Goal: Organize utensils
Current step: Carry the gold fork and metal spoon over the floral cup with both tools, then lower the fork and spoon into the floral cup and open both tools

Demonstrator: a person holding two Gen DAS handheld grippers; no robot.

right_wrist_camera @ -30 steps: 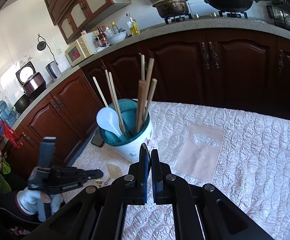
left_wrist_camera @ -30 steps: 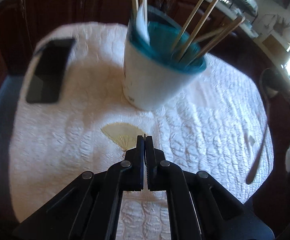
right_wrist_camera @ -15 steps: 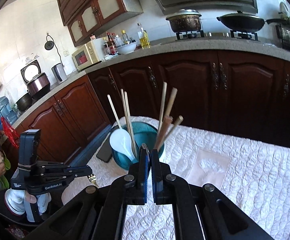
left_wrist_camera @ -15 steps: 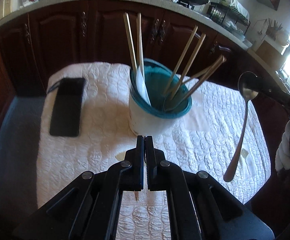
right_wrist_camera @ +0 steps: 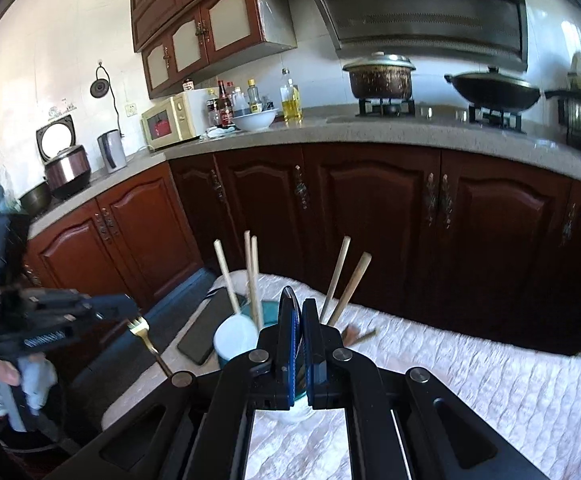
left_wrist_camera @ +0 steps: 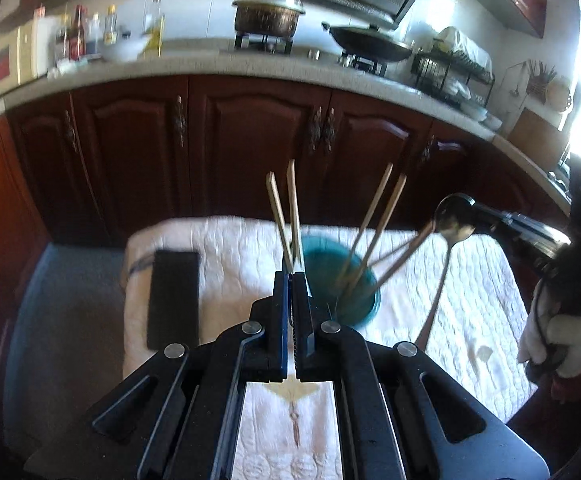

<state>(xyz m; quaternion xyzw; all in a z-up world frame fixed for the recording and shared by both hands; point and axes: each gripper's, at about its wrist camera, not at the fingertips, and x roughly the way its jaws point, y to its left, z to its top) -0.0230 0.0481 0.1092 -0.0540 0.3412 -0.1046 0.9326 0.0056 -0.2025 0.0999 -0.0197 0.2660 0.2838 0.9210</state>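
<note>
Utensils: a fork and a spoon held above the table

Utensils are in both of our tools, and the rest stand in the cup on the table. We see the table [left_wrist_camera: 226, 248] covered by a white quilted cloth, in front of dark wooden cabinets [right_wrist_camera: 370, 208]. On its left part lies a flat black phone [left_wrist_camera: 174, 300], well apart from our tools. Near the middle stands the cup [left_wrist_camera: 360, 312], white outside and teal inside, with wooden chopsticks [left_wrist_camera: 374, 216] leaning out in several directions and a white spoon [right_wrist_camera: 234, 338] resting against its rim.

Our left tool [left_wrist_camera: 291, 276] has its jaws together on a gold fork [right_wrist_camera: 146, 338]; in the right wrist view the fork's tines stick out just past the tips and its handle slants down toward the table edge. Our right tool [right_wrist_camera: 299, 304] is likewise clamped, on a metal spoon [left_wrist_camera: 448, 240]: in the left wrist view the bowl sits at the tips and the handle hangs down over the cloth, just right of the cup. Both utensils are clear of the table and of the cup.
</note>
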